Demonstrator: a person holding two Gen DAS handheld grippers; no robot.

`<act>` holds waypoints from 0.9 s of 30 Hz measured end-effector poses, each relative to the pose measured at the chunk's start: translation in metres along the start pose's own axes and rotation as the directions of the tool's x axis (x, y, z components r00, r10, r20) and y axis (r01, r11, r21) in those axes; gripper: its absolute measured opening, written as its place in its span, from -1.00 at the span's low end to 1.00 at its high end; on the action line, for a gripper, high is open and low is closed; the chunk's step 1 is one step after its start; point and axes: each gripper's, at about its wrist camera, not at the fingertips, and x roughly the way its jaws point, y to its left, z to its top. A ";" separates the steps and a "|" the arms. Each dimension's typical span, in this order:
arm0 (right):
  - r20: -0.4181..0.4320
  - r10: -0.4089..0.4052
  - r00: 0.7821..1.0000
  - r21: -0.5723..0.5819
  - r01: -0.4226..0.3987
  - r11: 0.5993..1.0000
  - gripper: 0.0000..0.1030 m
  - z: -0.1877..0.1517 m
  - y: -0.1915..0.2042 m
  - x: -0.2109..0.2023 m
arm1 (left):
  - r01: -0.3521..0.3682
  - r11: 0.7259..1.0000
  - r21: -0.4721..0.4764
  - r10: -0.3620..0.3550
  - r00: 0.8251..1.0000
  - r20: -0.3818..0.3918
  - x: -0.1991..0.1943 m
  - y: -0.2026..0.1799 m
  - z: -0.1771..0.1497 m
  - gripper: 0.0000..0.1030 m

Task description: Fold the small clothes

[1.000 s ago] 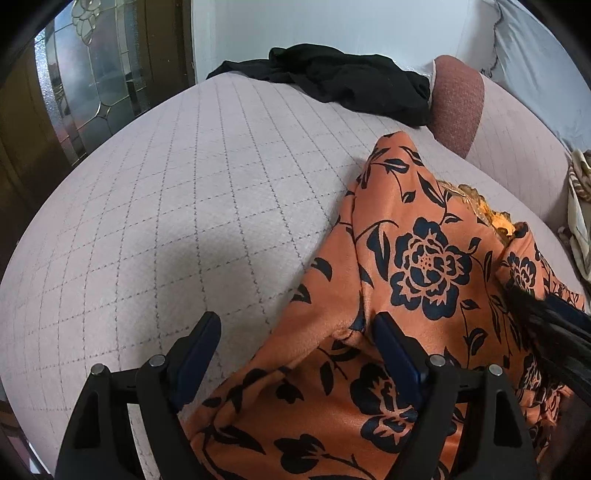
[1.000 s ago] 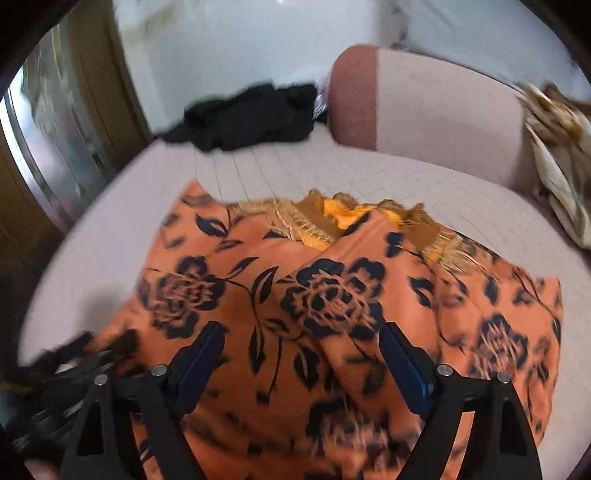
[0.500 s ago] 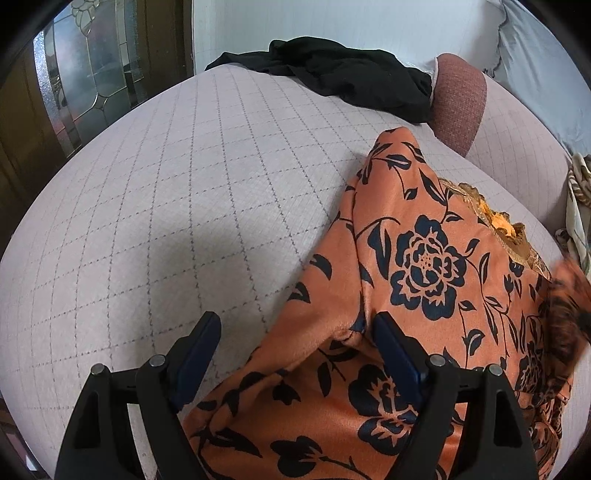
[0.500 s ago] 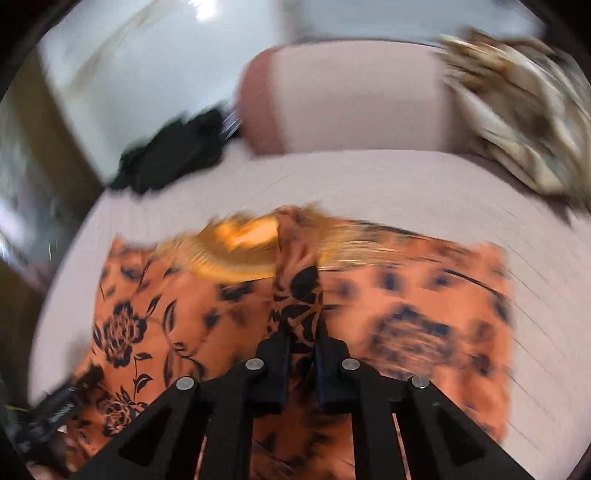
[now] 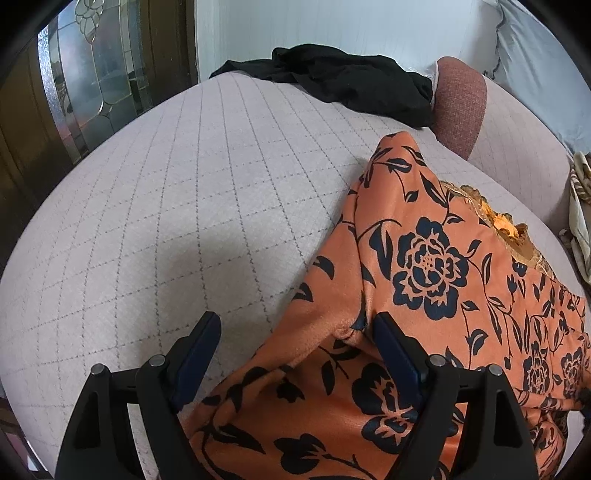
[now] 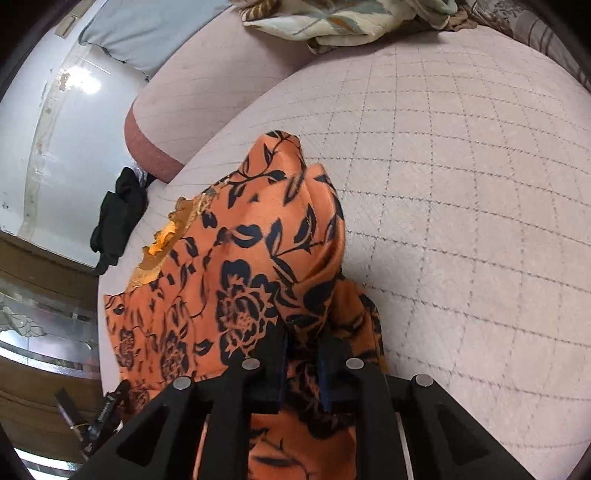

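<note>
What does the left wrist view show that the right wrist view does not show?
Only the left wrist view shows the left gripper, jaws open over the edge of the orange floral garment.

Only the right wrist view shows the right gripper, jaws shut on a raised fold of that garment, and the patterned cloth spread wide at the back.

Both show the garment, the black clothing, the quilted cushion and the glass door.

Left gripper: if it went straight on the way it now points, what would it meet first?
Probably the orange floral garment, whose edge already lies between the open jaws of the left gripper. Beyond it is quilted sofa seat; depth is unclear.
</note>
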 end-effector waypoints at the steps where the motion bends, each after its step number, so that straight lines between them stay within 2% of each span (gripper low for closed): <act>1: 0.016 0.000 1.000 0.000 0.000 1.000 -0.60 0.001 0.001 -0.006 | -0.011 1.000 0.007 0.011 1.000 0.012 -0.003 -0.001 0.000 0.65; 3: 0.056 -0.012 0.998 -0.009 0.012 1.000 -0.52 0.000 0.000 -0.019 | -0.031 0.999 0.023 0.030 0.999 0.032 -0.007 -0.003 0.002 0.65; 6: 0.124 -0.089 0.988 -0.021 0.092 0.996 -0.52 0.003 -0.004 -0.032 | -0.060 0.998 0.031 0.058 0.997 0.057 -0.010 -0.003 0.005 0.65; 8: 0.163 -0.104 0.981 0.009 0.104 0.995 -0.52 0.009 -0.010 -0.035 | -0.060 0.998 0.012 0.059 0.997 0.055 -0.010 0.002 0.007 0.65; 11: 0.200 -0.010 0.980 -0.001 0.010 1.000 -0.51 0.013 -0.010 -0.042 | -0.056 0.998 -0.015 0.057 0.997 0.059 -0.011 0.009 0.008 0.65; 14: 0.243 0.069 0.968 -0.068 -0.054 0.996 -0.52 0.015 0.008 -0.041 | -0.025 1.000 -0.005 0.025 0.992 0.127 -0.025 0.007 0.008 0.64; 16: 0.233 0.089 0.968 -0.097 -0.068 0.993 -0.52 0.017 0.020 -0.029 | 0.009 1.000 0.027 -0.013 0.988 0.157 -0.031 0.001 0.008 0.64; 18: 0.212 0.071 0.975 -0.103 -0.050 0.993 -0.52 0.022 0.029 -0.009 | 0.025 0.997 0.075 -0.036 0.988 0.148 -0.028 -0.010 0.007 0.64; 20: 0.172 0.032 0.985 -0.099 -0.015 0.995 -0.52 0.024 0.029 0.012 | 0.027 0.991 0.135 -0.041 0.994 0.101 -0.017 -0.023 0.004 0.64; 21: 0.123 -0.008 0.992 -0.087 0.019 0.996 -0.50 0.026 0.026 0.027 | 0.020 0.987 0.161 -0.032 0.997 0.070 -0.010 -0.028 0.002 0.64; 22: 0.082 -0.036 0.996 -0.066 0.041 0.997 -0.52 0.026 0.019 0.043 | -0.001 0.982 0.188 -0.006 0.999 0.035 -0.003 -0.033 -0.001 0.64; 23: 0.077 -0.029 0.997 -0.042 0.033 0.999 -0.54 0.027 0.014 0.049 | -0.019 0.979 0.205 0.017 1.000 0.012 0.002 -0.035 -0.003 0.65; 27: 0.097 -0.010 0.995 -0.046 0.015 0.999 -0.51 0.027 0.022 0.038 | -0.001 0.985 0.174 0.003 1.000 -0.013 0.005 -0.028 0.002 0.68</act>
